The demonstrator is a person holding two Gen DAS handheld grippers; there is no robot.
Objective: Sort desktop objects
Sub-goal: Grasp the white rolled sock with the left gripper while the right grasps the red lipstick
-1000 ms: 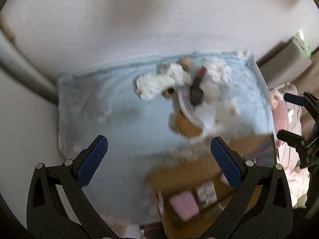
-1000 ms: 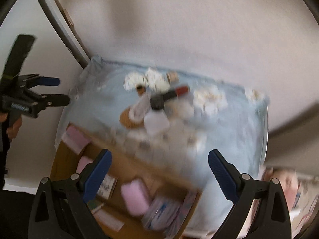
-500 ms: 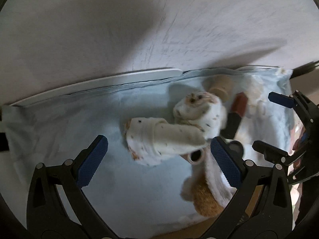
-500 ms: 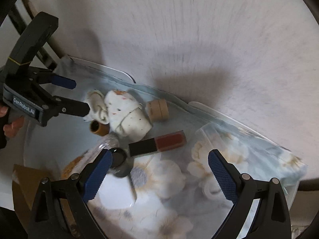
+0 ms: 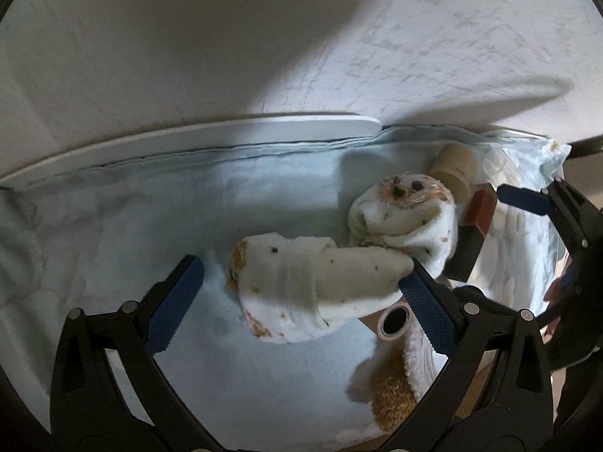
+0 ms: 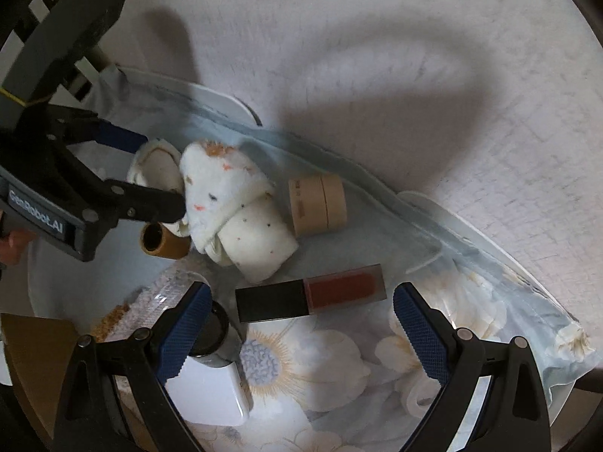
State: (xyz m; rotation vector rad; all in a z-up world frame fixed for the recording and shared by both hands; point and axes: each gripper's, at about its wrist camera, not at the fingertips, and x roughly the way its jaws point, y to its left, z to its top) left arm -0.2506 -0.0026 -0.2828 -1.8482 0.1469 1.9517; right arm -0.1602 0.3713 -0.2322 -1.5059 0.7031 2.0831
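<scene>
My left gripper [image 5: 301, 286] is open, its jaws on either side of a rolled white speckled sock [image 5: 312, 282] on the pale blue cloth [image 5: 150, 207]. A second rolled sock [image 5: 405, 218] lies just beyond it. My right gripper [image 6: 301, 312] is open, with a red lip gloss with a black cap [image 6: 311, 297] lying between its jaws. In the right wrist view the left gripper [image 6: 158, 173] sits at the first sock [image 6: 158, 167], with the second sock [image 6: 237, 211] beside it. A beige round jar [image 6: 318, 205] lies on its side behind the lip gloss.
A small brown tube [image 6: 162, 241] lies below the socks. A white bottle with a dark cap [image 6: 211, 376] and a clear plastic piece [image 6: 158, 297] lie near my right gripper's left finger. A brown plush piece [image 5: 392, 403] lies near the front. The wall [image 6: 377, 56] stands close behind.
Both grippers have moved forward and down from well above the table to close over the objects. The left now straddles the rolled sock and the right straddles the lip gloss.
</scene>
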